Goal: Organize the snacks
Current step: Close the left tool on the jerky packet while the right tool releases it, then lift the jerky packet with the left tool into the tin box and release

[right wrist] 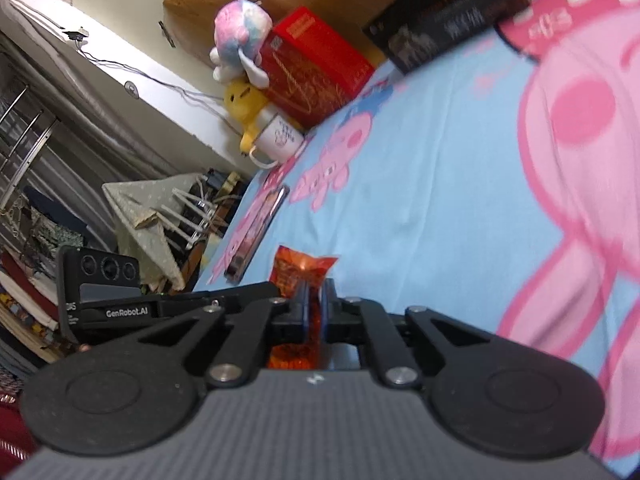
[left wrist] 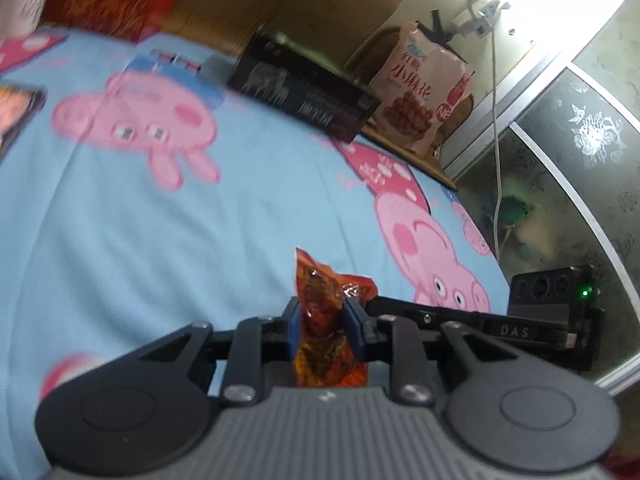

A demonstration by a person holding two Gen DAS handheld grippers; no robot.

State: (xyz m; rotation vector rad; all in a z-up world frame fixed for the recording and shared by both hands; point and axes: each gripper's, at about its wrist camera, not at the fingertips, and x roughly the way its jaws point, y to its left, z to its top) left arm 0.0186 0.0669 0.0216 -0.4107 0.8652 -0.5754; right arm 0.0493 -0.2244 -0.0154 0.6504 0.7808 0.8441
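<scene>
Snack packet, small, of crinkled orange-red transparent plastic (left wrist: 324, 320): I hold it pinched between the blue pads of the left tongs (left wrist: 322, 314), which are closed on its middle; its upper end rises free above the fingertips and its lower end reaches back toward the tongs' body. A second small orange-red plastic snack packet (right wrist: 300, 268) sits in the right tongs (right wrist: 315, 300), whose blue pads are closed flat on it, only its top edge projecting past the tips. Each packet is thus centred between its tongs, touching both pads; both appear lifted clear of the bed, though I cannot tell the gap for certain. The two tongs lie close side by side, each visible at the edge of the other's view.

Progress, as I judge it: two packets are picked up, none of these is yet put down, and the sorting is at an early or middle stage. No obvious container for them shows, so I cannot say where they belong.

Beyond the tongs spreads the pale blue bedsheet printed with pink cartoon pigs (left wrist: 160, 208). A flat, dark phone-like slab (right wrist: 260, 228) lies near its edge. Farther off, a black rectangular cardboard box with pale lettering (left wrist: 304, 96) rests on the sheet; behind it stands a tall pink bag of fried dough twists (left wrist: 424, 92). At the far side are a red box with gold print (right wrist: 312, 68) and soft toys (right wrist: 240, 40).
</scene>
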